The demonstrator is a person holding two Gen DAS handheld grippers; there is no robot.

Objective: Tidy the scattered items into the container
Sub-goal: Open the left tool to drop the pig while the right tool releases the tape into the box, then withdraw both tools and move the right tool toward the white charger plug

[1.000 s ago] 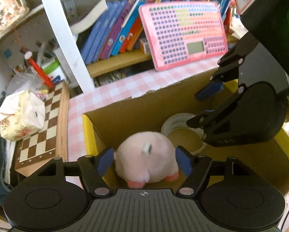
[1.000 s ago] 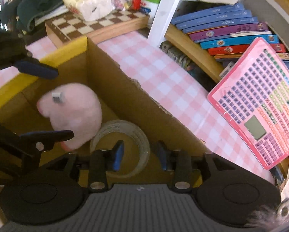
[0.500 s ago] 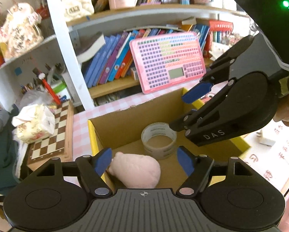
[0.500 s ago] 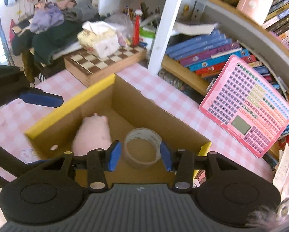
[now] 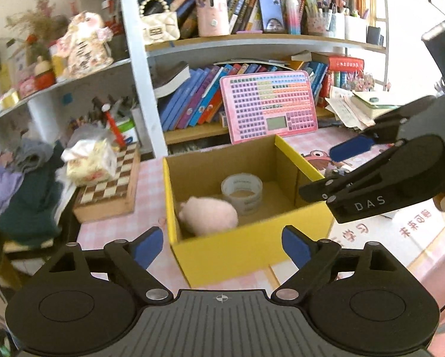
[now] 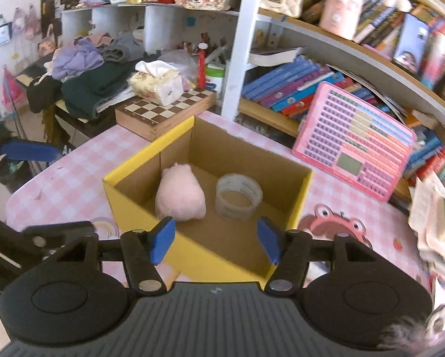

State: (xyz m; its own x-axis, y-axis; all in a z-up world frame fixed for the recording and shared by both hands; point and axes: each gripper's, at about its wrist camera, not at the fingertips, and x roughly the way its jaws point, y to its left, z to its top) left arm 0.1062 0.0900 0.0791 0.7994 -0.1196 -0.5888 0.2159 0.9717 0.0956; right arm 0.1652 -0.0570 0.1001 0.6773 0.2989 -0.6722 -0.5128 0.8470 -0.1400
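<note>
A cardboard box [image 5: 249,255] with yellow outer walls stands on the pink checked table. Inside it lie a pink plush toy [image 5: 207,215] and a clear tape roll [image 5: 241,189]. My left gripper [image 5: 222,247] hangs before and above the box's near wall, its jaws opening with nothing between them. In the right wrist view the plush toy [image 6: 179,197] and tape roll [image 6: 239,196] rest side by side on the box [image 6: 151,148] floor. My right gripper [image 6: 216,239] hovers over the near rim, jaws opening and empty. It also shows in the left view as the right gripper [image 5: 332,169].
A chessboard [image 5: 109,184] bearing a tissue pack [image 5: 88,160] lies left of the box. A pink keyboard toy [image 5: 270,105] leans on the bookshelf behind it, beside a white shelf post [image 5: 139,68]. Clothes [image 6: 85,77] pile up at the far left. Papers [image 6: 439,208] lie right.
Both grippers drew back and up out of the box and spread their jaws. The plush toy and tape roll, earlier between the pads, now lie free on the box floor.
</note>
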